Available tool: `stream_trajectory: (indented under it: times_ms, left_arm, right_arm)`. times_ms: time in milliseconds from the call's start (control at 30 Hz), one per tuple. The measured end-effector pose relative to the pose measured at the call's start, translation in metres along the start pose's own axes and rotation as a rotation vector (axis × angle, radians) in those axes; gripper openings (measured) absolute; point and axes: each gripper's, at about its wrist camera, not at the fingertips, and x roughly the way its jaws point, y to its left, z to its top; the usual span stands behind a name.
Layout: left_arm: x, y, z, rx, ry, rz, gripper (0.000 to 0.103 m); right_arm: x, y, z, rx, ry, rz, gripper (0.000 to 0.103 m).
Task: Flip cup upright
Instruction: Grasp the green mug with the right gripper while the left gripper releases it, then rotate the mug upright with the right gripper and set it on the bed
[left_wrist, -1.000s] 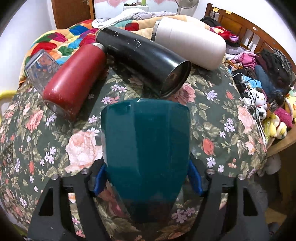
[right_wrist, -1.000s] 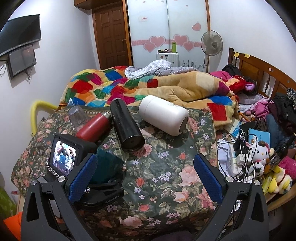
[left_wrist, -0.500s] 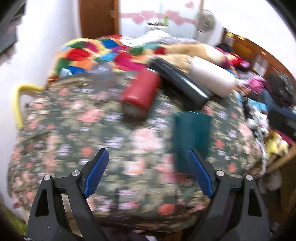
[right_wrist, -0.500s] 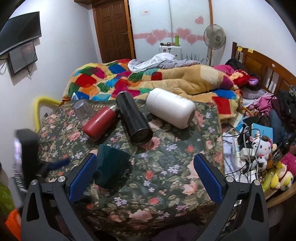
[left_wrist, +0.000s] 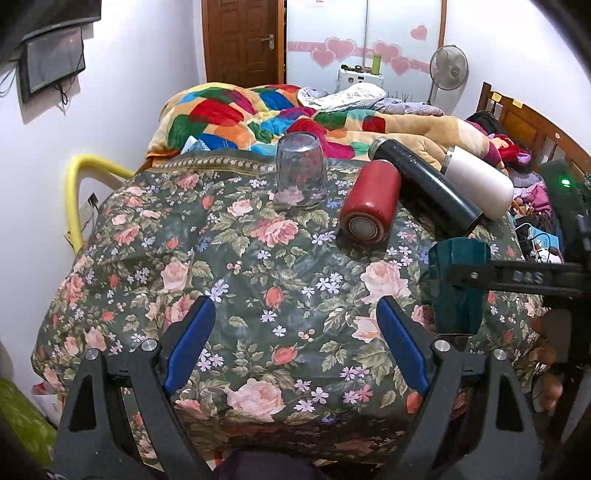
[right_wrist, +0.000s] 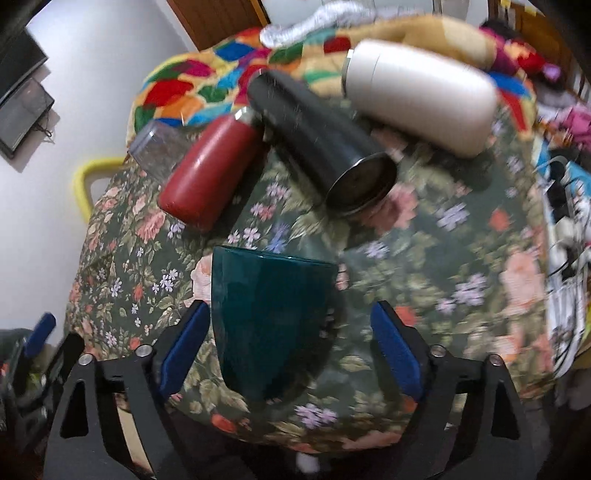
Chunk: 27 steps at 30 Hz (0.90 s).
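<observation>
On the floral cloth (left_wrist: 236, 258) a clear glass (left_wrist: 301, 170) stands mouth down. To its right a red flask (left_wrist: 373, 201), a black flask (left_wrist: 424, 184) and a white flask (left_wrist: 478, 181) lie on their sides, side by side. Behind them lies a patchwork blanket (left_wrist: 236, 114); a fan (left_wrist: 448, 68) stands by the far wall.

Dark teal cup (right_wrist: 271, 325) stands wide end up on floral cloth (right_wrist: 443, 258)

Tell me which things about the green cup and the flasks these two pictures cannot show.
- Green cup: its lower end; right wrist view, hidden between the right hand-held gripper fingers.
- Green cup: middle band; left wrist view, crossed by the other gripper's arm.
- White flask: surface detail; right wrist view, motion blur.
- Clear glass: rim; right wrist view, behind red flask.
</observation>
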Motion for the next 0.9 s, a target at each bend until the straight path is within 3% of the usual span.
stream_trajectory:
  times_ms: [133, 333, 433, 700, 900]
  left_arm:
    - [0.003, -0.001, -0.001, -0.005, 0.005, -0.006, 0.089]
    - [0.002, -0.001, 0.0, 0.0, 0.001, -0.008, 0.089]
    - [-0.002, -0.007, 0.001, 0.01, -0.011, -0.005, 0.089]
    - [-0.011, -0.016, 0.006, 0.015, -0.038, -0.006, 0.089]
    - [-0.014, -0.017, 0.007, 0.015, -0.035, -0.001, 0.089]
  right_arm:
    - [0.016, 0.005, 0.005, 0.005, 0.052, 0.016, 0.073]
    - [0.02, 0.011, 0.009, -0.033, 0.059, 0.004, 0.071]
    - [0.012, 0.014, 0.008, -0.066, 0.03, 0.012, 0.071]
    - [-0.013, 0.04, 0.004, -0.243, -0.108, -0.085, 0.071]
    - [0.0, 0.043, 0.0, -0.268, -0.076, -0.089, 0.071]
